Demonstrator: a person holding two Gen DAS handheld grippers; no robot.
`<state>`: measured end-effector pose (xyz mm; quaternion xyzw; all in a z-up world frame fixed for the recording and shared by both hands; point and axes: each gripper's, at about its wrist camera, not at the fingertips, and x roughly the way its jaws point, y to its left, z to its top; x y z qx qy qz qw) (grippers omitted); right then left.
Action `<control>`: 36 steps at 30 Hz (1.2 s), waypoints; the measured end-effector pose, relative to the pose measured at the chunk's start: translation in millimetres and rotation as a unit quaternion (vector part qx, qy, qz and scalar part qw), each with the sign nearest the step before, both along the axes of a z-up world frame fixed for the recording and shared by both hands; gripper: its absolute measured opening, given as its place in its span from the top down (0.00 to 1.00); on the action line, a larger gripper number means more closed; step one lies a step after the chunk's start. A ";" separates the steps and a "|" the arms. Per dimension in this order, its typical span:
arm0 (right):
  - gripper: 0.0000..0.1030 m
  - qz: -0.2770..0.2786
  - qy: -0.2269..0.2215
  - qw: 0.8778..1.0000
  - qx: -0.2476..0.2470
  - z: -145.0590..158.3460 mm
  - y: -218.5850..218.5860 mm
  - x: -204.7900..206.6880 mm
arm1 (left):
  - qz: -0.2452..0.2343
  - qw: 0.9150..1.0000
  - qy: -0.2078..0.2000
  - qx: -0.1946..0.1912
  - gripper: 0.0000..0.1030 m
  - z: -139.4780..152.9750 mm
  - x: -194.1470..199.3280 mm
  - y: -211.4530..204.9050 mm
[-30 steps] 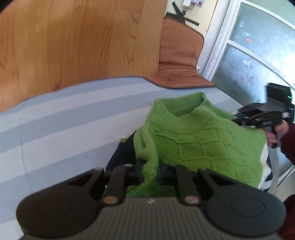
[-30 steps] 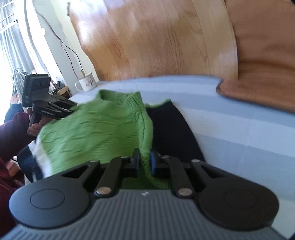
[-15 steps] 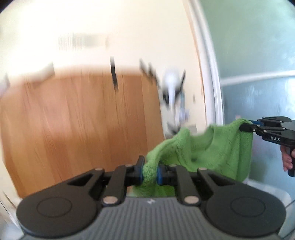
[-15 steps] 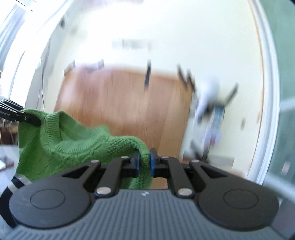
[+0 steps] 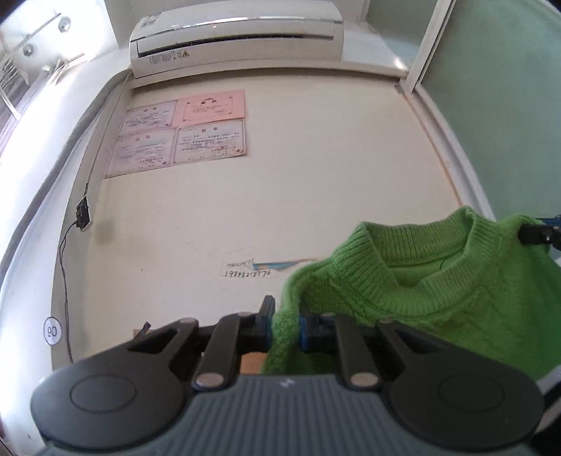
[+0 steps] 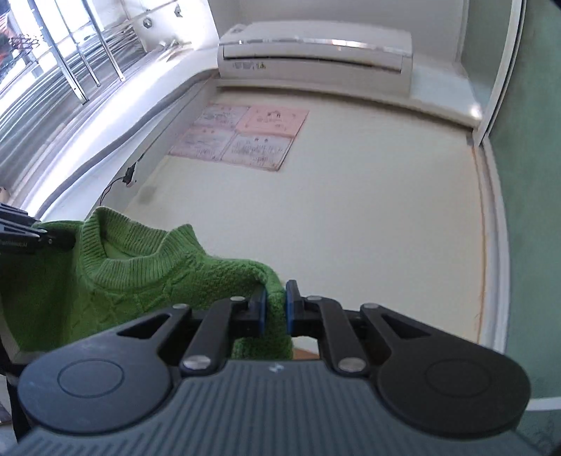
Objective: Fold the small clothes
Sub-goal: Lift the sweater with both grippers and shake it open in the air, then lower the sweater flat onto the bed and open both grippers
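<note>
A small green knitted sweater (image 5: 455,298) hangs in the air between my two grippers, its ribbed collar up. My left gripper (image 5: 285,324) is shut on one shoulder of it. My right gripper (image 6: 275,310) is shut on the other shoulder; the sweater (image 6: 140,273) stretches off to its left. The right gripper's tip shows at the right edge of the left wrist view (image 5: 540,235), and the left gripper's tip at the left edge of the right wrist view (image 6: 28,233). The sweater's lower part is hidden below the gripper bodies.
Both cameras point up at a cream wall (image 5: 280,210) with an air conditioner (image 5: 235,31) and several posted papers (image 5: 182,136). A green glass partition (image 5: 508,105) stands on the right. Window bars (image 6: 70,52) are on the left. The bed is out of view.
Both grippers have lifted the sweater off the striped bed and tilted upward; the views swung from the bed and wooden headboard to the upper wall. The sweater now hangs spread between them.
</note>
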<state>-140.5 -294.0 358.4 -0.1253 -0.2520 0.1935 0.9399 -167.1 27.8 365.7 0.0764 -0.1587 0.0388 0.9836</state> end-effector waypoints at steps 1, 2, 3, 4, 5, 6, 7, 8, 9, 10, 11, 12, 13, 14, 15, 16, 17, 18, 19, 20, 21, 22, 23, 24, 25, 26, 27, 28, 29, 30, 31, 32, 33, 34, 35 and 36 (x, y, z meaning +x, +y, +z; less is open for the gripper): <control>0.87 0.003 0.015 1.000 -0.002 -3.6 0.1 14.3 | 0.005 1.000 0.010 0.000 0.88 -1.6 13.1 -1.0; 0.87 0.004 0.032 0.999 -0.007 -14.0 2.2 25.7 | 0.008 1.000 0.025 -0.003 0.88 -5.5 27.8 0.1; 0.87 0.004 0.048 0.999 -0.009 -22.8 3.0 40.7 | 0.008 0.999 0.047 -0.008 0.88 -14.0 46.2 3.4; 0.87 0.004 0.066 0.998 -0.012 -32.2 5.1 54.8 | 0.007 0.997 0.070 -0.013 0.88 -20.9 64.8 5.0; 0.87 0.003 0.087 0.996 -0.016 -43.7 7.8 72.2 | 0.009 0.995 0.093 -0.017 0.88 -32.7 82.0 8.9; 0.87 0.000 0.106 0.994 -0.019 -55.9 11.8 87.4 | 0.011 0.993 0.119 -0.022 0.88 -44.9 104.2 10.2; 0.87 -0.004 0.127 0.992 -0.022 -69.9 16.6 105.6 | 0.017 0.990 0.141 -0.023 0.88 -61.5 122.1 13.1; 0.87 -0.010 0.150 0.988 -0.025 -86.3 21.0 127.1 | 0.025 0.985 0.168 -0.022 0.88 -78.7 146.8 13.5; 0.87 -0.017 0.177 0.984 -0.026 -104.9 26.3 152.0 | 0.034 0.980 0.193 -0.022 0.88 -96.5 170.0 12.8; 0.87 -0.023 0.205 0.978 -0.023 -123.9 30.8 179.0 | 0.044 0.974 0.222 -0.022 0.85 -116.2 199.3 12.3; 0.86 -0.026 0.238 0.971 -0.014 -144.4 35.6 210.7 | 0.058 0.966 0.251 -0.023 0.84 -139.0 230.4 12.1; 0.85 -0.022 0.272 0.962 -0.006 -161.9 42.5 238.8 | 0.072 0.957 0.281 -0.023 0.83 -163.8 258.0 11.6; 0.78 -0.017 0.314 0.949 -0.001 -182.3 47.4 267.9 | 0.084 0.943 0.321 -0.014 0.75 -191.2 290.1 10.5; 0.64 -0.016 0.362 0.932 -0.003 -203.9 51.8 299.6 | 0.103 0.924 0.367 -0.005 0.73 -223.4 321.3 9.7; 0.61 -0.033 0.395 0.918 0.006 -228.7 49.6 317.2 | 0.122 0.904 0.411 -0.008 0.74 -253.8 345.2 12.0; 0.62 -0.041 0.422 0.906 0.014 -249.4 43.3 330.0 | 0.132 0.882 0.453 -0.022 0.78 -282.1 362.7 16.8; 0.62 -0.037 0.450 0.892 0.024 -268.1 31.4 338.0 | 0.122 0.865 0.485 -0.046 0.79 -305.8 370.9 23.0; 0.63 -0.033 0.469 0.882 0.035 -282.2 18.0 338.6 | 0.105 0.857 0.500 -0.064 0.79 -322.2 371.8 28.7; 0.62 -0.029 0.485 0.873 0.041 -291.6 4.8 336.9 | 0.098 0.856 0.503 -0.071 0.78 -334.7 368.7 32.3; 0.62 -0.026 0.502 0.863 0.043 -302.3 -8.4 330.0 | 0.096 0.859 0.498 -0.072 0.77 -345.2 360.5 34.2; 0.62 -0.023 0.518 0.854 0.043 -311.9 -20.8 320.6 | 0.092 0.863 0.492 -0.070 0.77 -352.4 351.0 35.3; 0.62 -0.020 0.529 0.847 0.042 -319.4 -30.6 310.7 | 0.084 0.868 0.484 -0.068 0.77 -355.4 340.5 36.9; 0.60 -0.019 0.541 0.840 0.040 -328.2 -39.5 296.8 | 0.076 0.873 0.478 -0.066 0.77 -356.6 332.7 40.2; 0.59 -0.019 0.550 0.834 0.036 -335.0 -44.0 283.2 | 0.071 0.876 0.473 -0.062 0.77 -357.5 326.4 42.4; 0.57 -0.022 0.557 0.830 0.030 -340.8 -46.3 271.1 | 0.072 0.879 0.468 -0.060 0.75 -357.5 317.4 47.1; 0.54 -0.026 0.560 0.828 0.021 -346.5 -45.6 257.7 | 0.074 0.880 0.466 -0.061 0.74 -355.6 313.2 53.5; 0.52 -0.026 0.563 0.826 0.013 -351.8 -42.6 246.6 | 0.074 0.878 0.468 -0.066 0.68 -356.4 308.7 58.4; 0.49 -0.020 0.566 0.824 0.006 -357.0 -37.4 237.0 | 0.071 0.875 0.472 -0.075 0.63 -356.2 305.0 63.5; 0.49 -0.014 0.567 0.823 -0.002 -358.7 -31.9 239.8 | 0.066 0.873 0.476 -0.086 0.61 -352.7 301.5 69.4; 0.49 -0.011 0.567 0.824 -0.015 -361.0 -23.2 235.6 | 0.060 0.871 0.478 -0.093 0.58 -350.3 299.3 73.5; 0.51 -0.020 0.551 0.834 -0.029 -366.9 -15.0 224.7 | 0.055 0.871 0.477 -0.099 0.57 -348.5 298.7 77.4; 0.69 -0.023 0.533 0.845 -0.043 -371.4 -5.4 213.9 | 0.052 0.873 0.474 -0.104 0.55 -344.5 296.5 80.2; 0.82 -0.027 0.526 0.849 -0.048 -370.2 0.5 211.7 | 0.050 0.874 0.471 -0.106 0.51 -338.8 289.3 80.2; 0.90 -0.041 0.518 0.852 -0.059 -367.0 5.6 211.0 | 0.051 0.876 0.467 -0.108 0.48 -335.8 284.1 82.3; 0.93 -0.056 0.500 0.862 -0.067 -361.1 6.8 208.5 | 0.052 0.878 0.464 -0.106 0.47 -332.9 278.8 82.7; 0.93 -0.078 0.482 0.869 -0.074 -354.5 4.6 208.4 | 0.054 0.879 0.463 -0.102 0.47 -332.2 273.5 82.2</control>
